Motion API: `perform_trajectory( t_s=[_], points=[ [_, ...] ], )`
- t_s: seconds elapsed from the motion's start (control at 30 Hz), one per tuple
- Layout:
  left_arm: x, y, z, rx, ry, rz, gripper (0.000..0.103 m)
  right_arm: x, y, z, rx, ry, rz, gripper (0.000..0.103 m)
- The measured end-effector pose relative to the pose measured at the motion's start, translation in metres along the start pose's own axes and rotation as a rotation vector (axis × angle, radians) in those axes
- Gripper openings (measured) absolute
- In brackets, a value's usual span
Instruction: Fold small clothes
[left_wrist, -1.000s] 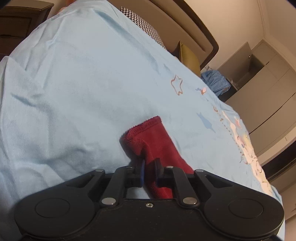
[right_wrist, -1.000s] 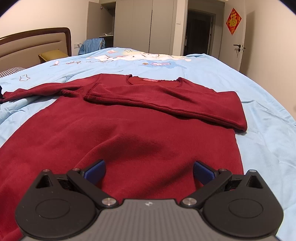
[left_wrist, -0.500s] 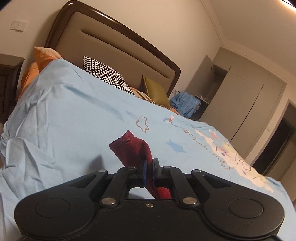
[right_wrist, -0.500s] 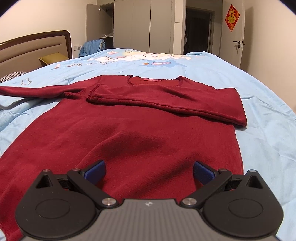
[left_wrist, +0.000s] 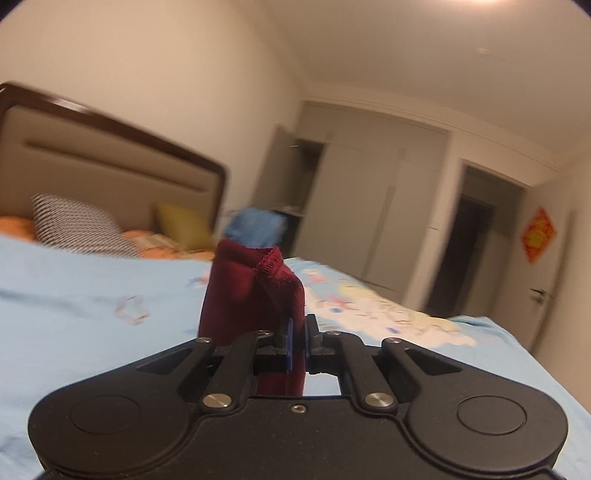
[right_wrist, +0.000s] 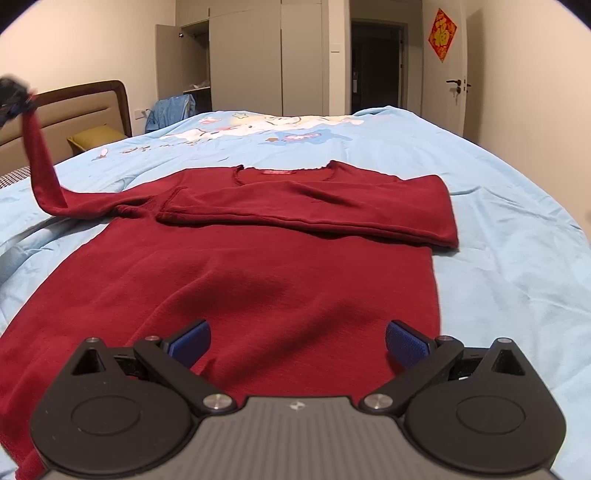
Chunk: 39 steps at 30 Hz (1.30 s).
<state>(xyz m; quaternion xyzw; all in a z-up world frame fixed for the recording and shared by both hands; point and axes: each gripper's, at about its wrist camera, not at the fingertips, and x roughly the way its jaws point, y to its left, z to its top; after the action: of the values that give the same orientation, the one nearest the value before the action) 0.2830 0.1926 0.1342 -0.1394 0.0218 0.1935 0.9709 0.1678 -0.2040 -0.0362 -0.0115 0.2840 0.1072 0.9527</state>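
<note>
Left sleeve (right_wrist: 40, 162) has risen off the bed (right_wrist: 517, 258), pinched in my left gripper (left_wrist: 298, 343). Right gripper (right_wrist: 297, 341) gapes over the sweater (right_wrist: 240, 280) hem. I'd carry the cuff across flat, avoiding twist.

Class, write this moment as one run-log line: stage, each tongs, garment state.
stage: sleeve fold | left tongs: shut on sleeve cuff, lifted | right tongs: open above sweater | other sleeve: folded across chest
</note>
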Motion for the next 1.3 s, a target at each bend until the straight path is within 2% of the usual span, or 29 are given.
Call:
perform_trajectory(
  t_s=[0.2, 0.3, 0.4, 0.63, 0.73, 0.87, 0.97, 1.03, 1.1, 1.23, 1.3],
  points=[
    [0.006, -0.114, -0.024, 0.128, 0.013, -0.221, 0.005, -0.006, -0.017, -0.003, 0.028, -0.005, -0.03, 0.103],
    [0.009, -0.165, -0.059, 0.201, 0.058, -0.32, 0.005, -0.008, -0.028, -0.004, 0.043, -0.005, -0.053, 0.103],
    [0.013, -0.203, -0.101, 0.243, 0.136, -0.405, 0.005, -0.011, -0.039, -0.006, 0.06, -0.003, -0.079, 0.103],
    [0.02, -0.235, -0.201, 0.257, 0.344, -0.531, 0.005, -0.018, -0.066, -0.015, 0.095, 0.008, -0.137, 0.103],
    [0.017, -0.245, -0.227, 0.288, 0.39, -0.561, 0.005, -0.02, -0.075, -0.02, 0.108, 0.02, -0.157, 0.103],
    [0.022, -0.249, -0.24, 0.3, 0.458, -0.571, 0.008, -0.02, -0.082, -0.025, 0.134, 0.03, -0.163, 0.103],
    [0.023, -0.241, -0.236, 0.264, 0.495, -0.588, 0.02, -0.018, -0.082, -0.026, 0.138, 0.031, -0.163, 0.103],
    [0.02, -0.235, -0.232, 0.248, 0.504, -0.596, 0.042, -0.017, -0.079, -0.026, 0.131, 0.031, -0.159, 0.103],
    [0.015, -0.23, -0.224, 0.241, 0.507, -0.595, 0.056, -0.016, -0.074, -0.025, 0.123, 0.027, -0.158, 0.103],
    [0.0, -0.203, -0.209, 0.229, 0.511, -0.583, 0.074, -0.013, -0.068, -0.022, 0.116, 0.019, -0.143, 0.103],
    [-0.006, -0.184, -0.2, 0.219, 0.505, -0.552, 0.079, -0.01, -0.064, -0.019, 0.102, 0.013, -0.136, 0.103]
  ],
)
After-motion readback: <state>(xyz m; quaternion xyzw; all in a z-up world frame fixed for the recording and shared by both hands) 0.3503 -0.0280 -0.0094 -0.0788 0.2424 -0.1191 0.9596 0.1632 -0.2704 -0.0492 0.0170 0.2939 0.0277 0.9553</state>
